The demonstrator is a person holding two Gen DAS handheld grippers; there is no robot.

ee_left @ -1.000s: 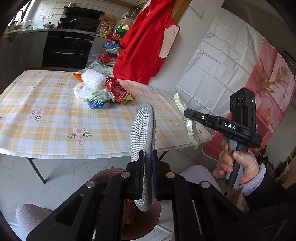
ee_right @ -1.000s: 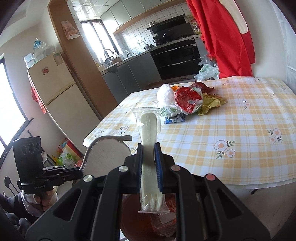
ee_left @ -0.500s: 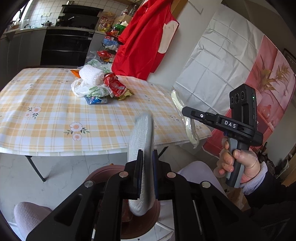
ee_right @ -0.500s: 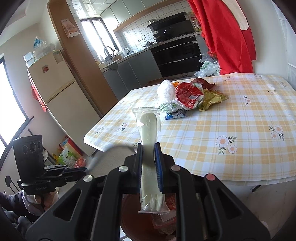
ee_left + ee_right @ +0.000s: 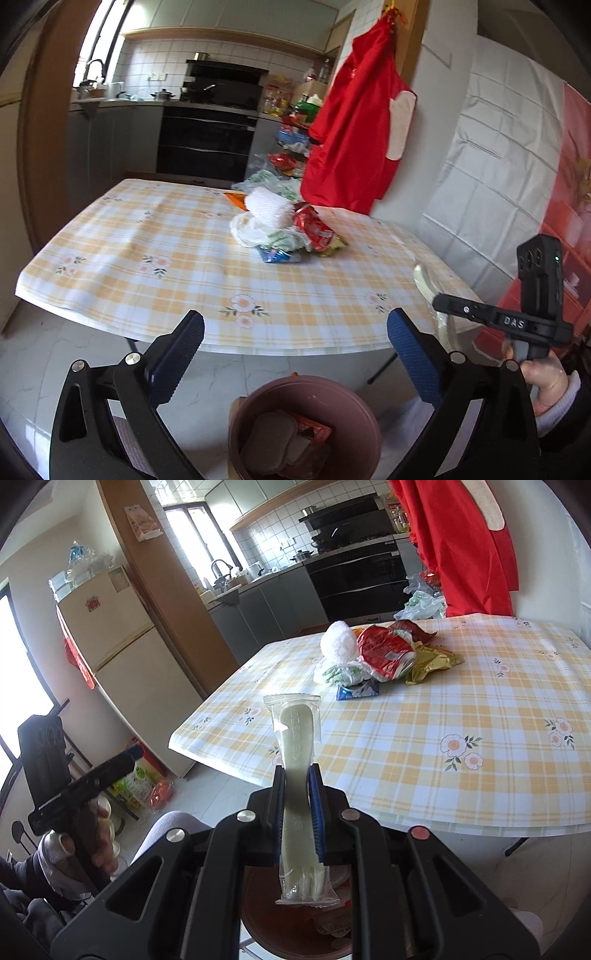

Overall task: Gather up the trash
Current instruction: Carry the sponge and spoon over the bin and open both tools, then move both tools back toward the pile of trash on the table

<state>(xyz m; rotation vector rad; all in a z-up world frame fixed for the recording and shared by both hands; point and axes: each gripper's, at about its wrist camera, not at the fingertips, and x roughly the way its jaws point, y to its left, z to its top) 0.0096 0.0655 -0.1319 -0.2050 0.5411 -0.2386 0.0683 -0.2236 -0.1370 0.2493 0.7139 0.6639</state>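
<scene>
Right wrist view: we are clamping the right gripper on a light, slippery wrapped fork mid-handle; left gripper jaws, just opening, are standing apart, empty.

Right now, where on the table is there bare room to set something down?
The checked tablecloth is bare along its near edge, on its left side, and right of the trash pile. The only clutter is that pile, toward the far side near the red garment.
</scene>
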